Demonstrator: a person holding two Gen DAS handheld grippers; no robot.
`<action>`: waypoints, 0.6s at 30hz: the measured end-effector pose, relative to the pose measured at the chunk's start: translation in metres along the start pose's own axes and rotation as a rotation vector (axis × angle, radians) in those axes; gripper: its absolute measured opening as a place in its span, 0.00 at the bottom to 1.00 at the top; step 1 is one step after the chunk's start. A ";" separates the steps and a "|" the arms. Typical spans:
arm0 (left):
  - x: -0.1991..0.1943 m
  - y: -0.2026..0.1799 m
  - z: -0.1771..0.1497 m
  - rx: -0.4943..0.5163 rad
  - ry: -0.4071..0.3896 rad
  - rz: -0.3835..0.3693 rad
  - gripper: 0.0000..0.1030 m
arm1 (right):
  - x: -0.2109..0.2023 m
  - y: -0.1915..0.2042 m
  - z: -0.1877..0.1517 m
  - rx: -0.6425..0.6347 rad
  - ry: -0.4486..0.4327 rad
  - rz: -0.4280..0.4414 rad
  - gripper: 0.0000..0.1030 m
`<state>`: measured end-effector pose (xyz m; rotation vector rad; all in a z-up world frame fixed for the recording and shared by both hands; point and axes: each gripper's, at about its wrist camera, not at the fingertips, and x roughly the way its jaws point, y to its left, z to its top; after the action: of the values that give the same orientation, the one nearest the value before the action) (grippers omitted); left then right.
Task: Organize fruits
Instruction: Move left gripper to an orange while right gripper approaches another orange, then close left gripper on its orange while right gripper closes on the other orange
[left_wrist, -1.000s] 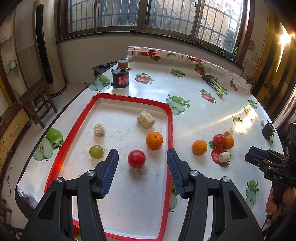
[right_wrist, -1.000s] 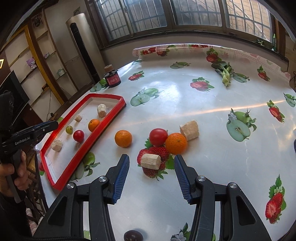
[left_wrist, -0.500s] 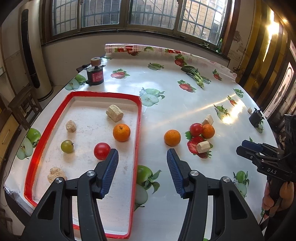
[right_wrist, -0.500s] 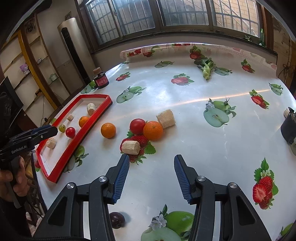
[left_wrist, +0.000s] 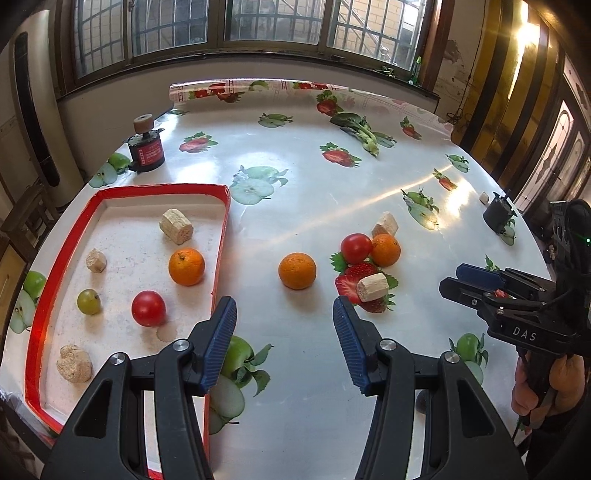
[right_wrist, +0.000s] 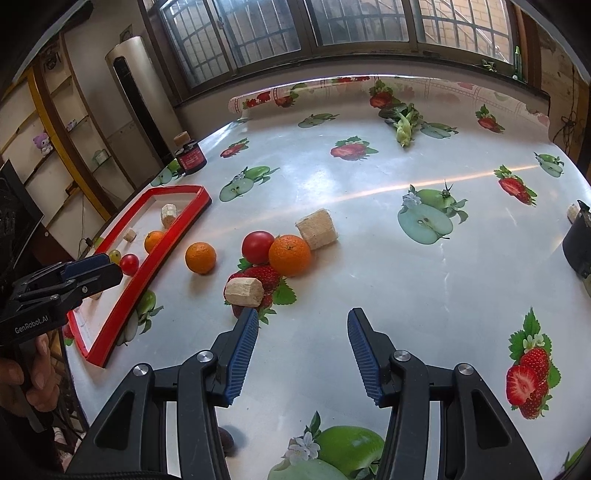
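A red-rimmed white tray (left_wrist: 220, 236) lies at the table's left and holds an orange (left_wrist: 186, 266), a red tomato (left_wrist: 148, 308), a green grape (left_wrist: 88, 301) and three beige chunks. Right of it on the tablecloth sit a lone orange (left_wrist: 297, 270), a tomato (left_wrist: 355, 248), a second orange (left_wrist: 385, 250) and two beige chunks (left_wrist: 373, 290). My left gripper (left_wrist: 282, 317) hangs open and empty above the cloth just right of the tray, short of the lone orange. My right gripper (right_wrist: 301, 321) is open and empty too, just in front of the nearest chunk (right_wrist: 243, 292).
A black and red jar (left_wrist: 146, 151) stands beyond the tray. A leafy vegetable (left_wrist: 360, 129) lies at the back, and a small black pot (left_wrist: 498, 216) sits at the right edge. A dark plum (right_wrist: 225, 439) rests near the front edge under my right gripper.
My left gripper has swung right, from over the tray's middle to past its right rim. My right gripper drifted slightly right, so the fruit cluster sits further left in its view. Both stayed open.
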<state>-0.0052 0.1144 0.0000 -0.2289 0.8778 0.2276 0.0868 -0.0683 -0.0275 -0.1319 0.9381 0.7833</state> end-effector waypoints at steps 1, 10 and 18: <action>0.002 -0.001 0.001 0.002 0.004 -0.002 0.51 | 0.001 0.000 0.001 -0.002 0.001 0.001 0.51; 0.022 -0.008 0.007 0.015 0.040 -0.020 0.51 | 0.018 0.000 0.013 -0.009 0.014 0.007 0.51; 0.050 -0.009 0.014 0.009 0.078 -0.028 0.51 | 0.048 0.001 0.028 -0.002 0.044 0.025 0.50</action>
<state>0.0382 0.1153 -0.0291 -0.2428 0.9521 0.1897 0.1217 -0.0290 -0.0470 -0.1403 0.9820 0.8074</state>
